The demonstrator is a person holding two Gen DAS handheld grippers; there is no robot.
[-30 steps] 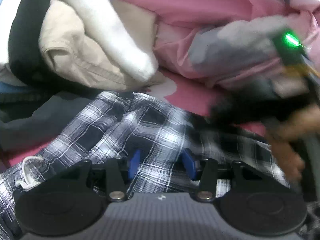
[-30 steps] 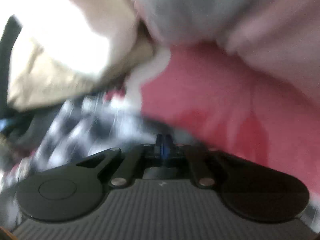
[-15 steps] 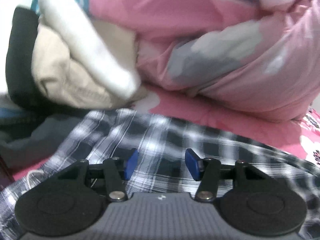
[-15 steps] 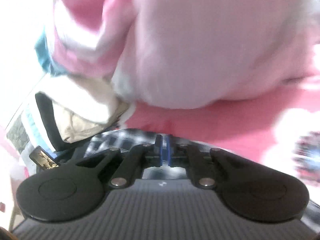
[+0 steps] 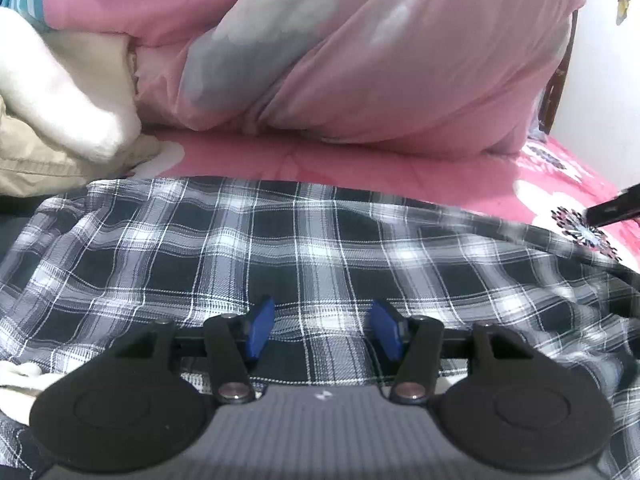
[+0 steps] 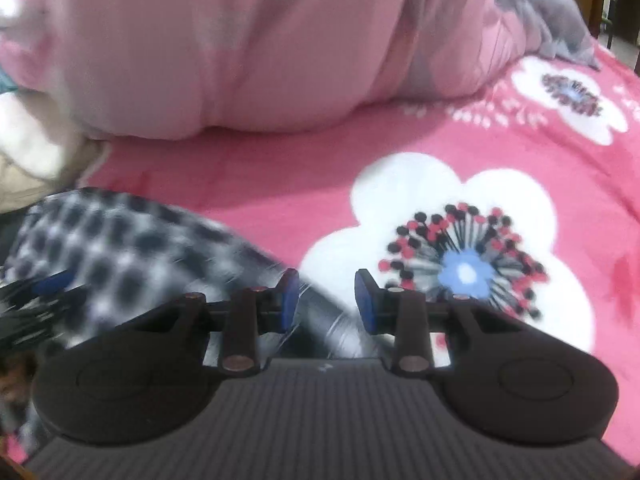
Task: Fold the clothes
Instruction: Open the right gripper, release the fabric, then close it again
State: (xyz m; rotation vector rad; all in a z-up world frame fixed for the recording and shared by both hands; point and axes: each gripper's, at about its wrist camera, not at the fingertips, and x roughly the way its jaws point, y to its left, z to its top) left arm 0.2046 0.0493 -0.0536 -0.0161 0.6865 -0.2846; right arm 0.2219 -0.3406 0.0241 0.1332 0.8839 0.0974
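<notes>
Left wrist view: the left tool hangs over the black-and-white plaid garment, its blue pads wide apart with nothing between them, as they stood half a second ago. The plaid garment lies spread across the pink bed sheet, flatter and broader than one second ago, when it lay bunched in ridges under the tool. Behind it rises the pink quilt with grey patches; at the left edge sits a pile of cream and beige clothes. At the right edge a dark tip of the right tool shows above a flower print; one second ago it crossed this view with a green light lit, and half a second ago it was out of it.

Right wrist view: the right tool now has its blue pads parted, whereas they met in both earlier frames. The gap frames a corner of the plaid garment, blurred by motion; whether the cloth touches either pad cannot be told. To the right the bed sheet shows a large white flower print. At the left edge a blurred part of the left tool lies over the plaid garment.
</notes>
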